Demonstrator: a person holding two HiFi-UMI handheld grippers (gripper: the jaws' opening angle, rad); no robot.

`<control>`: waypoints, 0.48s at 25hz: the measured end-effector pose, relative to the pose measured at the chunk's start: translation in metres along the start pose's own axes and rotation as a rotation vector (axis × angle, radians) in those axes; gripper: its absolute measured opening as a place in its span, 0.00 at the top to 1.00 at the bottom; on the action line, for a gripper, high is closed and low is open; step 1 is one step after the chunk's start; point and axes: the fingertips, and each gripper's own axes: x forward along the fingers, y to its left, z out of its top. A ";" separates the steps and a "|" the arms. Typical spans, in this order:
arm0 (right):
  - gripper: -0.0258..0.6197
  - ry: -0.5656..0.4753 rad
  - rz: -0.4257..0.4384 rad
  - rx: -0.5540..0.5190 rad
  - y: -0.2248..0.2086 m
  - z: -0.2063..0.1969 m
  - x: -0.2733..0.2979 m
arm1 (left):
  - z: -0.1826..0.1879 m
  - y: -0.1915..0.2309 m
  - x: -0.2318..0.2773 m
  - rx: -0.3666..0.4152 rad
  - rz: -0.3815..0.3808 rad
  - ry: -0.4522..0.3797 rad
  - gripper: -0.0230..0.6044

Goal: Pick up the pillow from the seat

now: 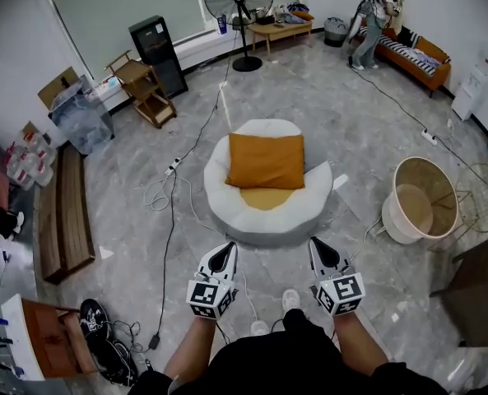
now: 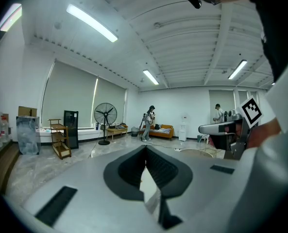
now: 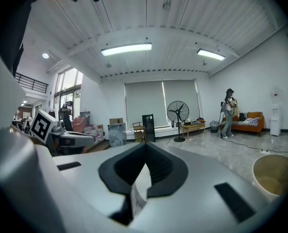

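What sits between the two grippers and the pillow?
Head view: from left gripper and right gripper, bare floor, then the white front rim of the seat, its yellow cushion, then the pillow.

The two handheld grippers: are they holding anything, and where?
Nothing. The left gripper and right gripper are shut, empty; the orange rectangular pillow lies on the white round seat.

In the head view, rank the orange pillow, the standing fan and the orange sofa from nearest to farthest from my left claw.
From the left claw:
1. Orange pillow, on the seat just ahead.
2. Standing fan, beyond the seat, at the back.
3. Orange sofa, far right corner.
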 end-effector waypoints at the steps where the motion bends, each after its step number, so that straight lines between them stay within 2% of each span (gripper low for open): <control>1: 0.95 0.001 0.000 -0.002 -0.008 0.001 0.004 | 0.002 0.000 0.008 -0.001 0.003 -0.001 0.94; 7: 0.95 -0.039 -0.017 -0.022 -0.054 0.018 0.026 | 0.013 -0.001 0.057 0.002 0.010 -0.004 0.94; 12: 0.95 -0.032 0.004 0.002 -0.088 0.019 0.050 | 0.023 0.001 0.098 -0.004 0.025 -0.008 0.94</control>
